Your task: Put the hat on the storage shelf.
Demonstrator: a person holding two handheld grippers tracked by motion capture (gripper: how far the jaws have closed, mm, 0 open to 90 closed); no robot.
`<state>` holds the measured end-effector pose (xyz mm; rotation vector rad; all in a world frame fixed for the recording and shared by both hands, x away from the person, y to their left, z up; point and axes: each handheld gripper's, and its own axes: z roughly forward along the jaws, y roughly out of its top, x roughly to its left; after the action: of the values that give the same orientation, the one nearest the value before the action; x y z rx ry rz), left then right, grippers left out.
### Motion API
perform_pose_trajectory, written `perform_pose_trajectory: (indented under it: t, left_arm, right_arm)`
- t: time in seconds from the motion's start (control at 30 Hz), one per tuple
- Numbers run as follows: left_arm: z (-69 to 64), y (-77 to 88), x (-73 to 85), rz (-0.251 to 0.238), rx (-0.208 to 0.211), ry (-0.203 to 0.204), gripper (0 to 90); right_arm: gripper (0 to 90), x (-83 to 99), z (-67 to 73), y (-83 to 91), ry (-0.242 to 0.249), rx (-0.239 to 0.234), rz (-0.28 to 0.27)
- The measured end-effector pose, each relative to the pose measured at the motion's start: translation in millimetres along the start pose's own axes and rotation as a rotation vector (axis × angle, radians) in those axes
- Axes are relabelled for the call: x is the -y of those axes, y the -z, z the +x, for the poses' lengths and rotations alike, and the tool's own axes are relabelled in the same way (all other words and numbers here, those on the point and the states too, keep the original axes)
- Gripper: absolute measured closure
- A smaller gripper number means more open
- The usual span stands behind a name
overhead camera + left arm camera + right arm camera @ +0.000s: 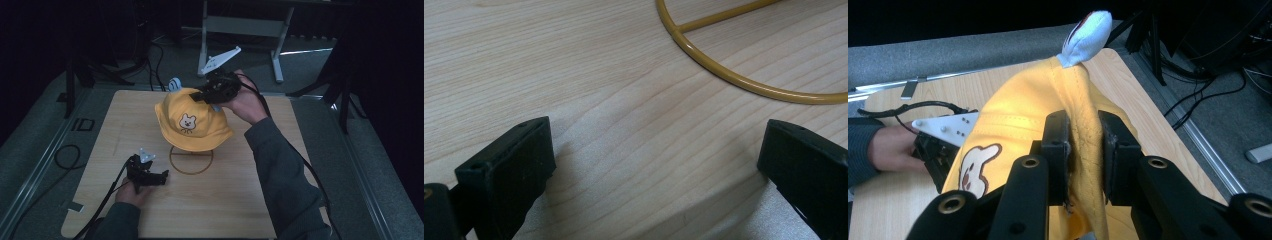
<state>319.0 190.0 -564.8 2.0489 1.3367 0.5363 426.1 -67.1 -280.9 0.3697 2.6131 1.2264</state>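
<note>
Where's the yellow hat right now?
In the high view the yellow hat sits mid-table above the ring stand, its crown pinched by the right gripper; the left gripper rests near-left.

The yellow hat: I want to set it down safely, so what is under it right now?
Under the yellow hat lies a yellow wire ring with a crossbar on the wooden table. The brim hides the ring's far edge and any upright.

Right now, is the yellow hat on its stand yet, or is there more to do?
Nearly done. The yellow hat already sits over the wire stand, whose ring base rests on the table. In hand: the right gripper pinches a fold of fabric at the hat's crown. The left gripper lies open on the table beside the ring. Left to do, probably: let go of the hat and pull away.
</note>
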Motion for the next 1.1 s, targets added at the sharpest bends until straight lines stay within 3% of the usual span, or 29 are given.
perform_pose_trajectory:
  t: [0.37, 0.47, 0.57, 0.7, 0.87, 1.0, 1.1]
  left_arm:
    - [0.0, 0.0, 0.1, 0.0, 0.0, -0.002, 1.9]
    - [-0.1, 0.0, 0.2, 0.0, 0.0, -0.002, 1.9]
    - [-0.3, -0.2, 0.2, -0.003, 0.0, 0.002, 1.9]
    - [-0.4, -0.2, 0.2, -0.004, -0.001, 0.004, 1.9]
    - [-0.1, -0.1, 0.2, -0.002, -0.001, 0.0, 1.9]
    - [-0.1, 0.0, 0.2, 0.0, 0.001, -0.002, 1.9]
    - [-0.1, 0.0, 0.2, 0.0, 0.0, -0.002, 1.9]
  right_arm:
    - [75.3, -5.8, 11.6, -26.7, 0.046, 0.006, 0.054]
    - [74.9, -4.9, 10.5, -28.1, 0.043, 0.031, 0.066]
    - [75.1, -4.2, 8.5, -27.9, 0.04, 0.086, 0.074]
    - [75.1, -3.3, 5.0, -29.3, 0.014, 0.111, 0.068]
    - [73.0, -4.7, 12.8, -32.9, 0.041, 0.049, 0.048]
    - [69.1, -4.5, 12.9, -32.7, 0.042, 0.039, 0.059]
    - [52.1, -3.9, 7.4, -28.0, -0.007, 0.035, 0.038]
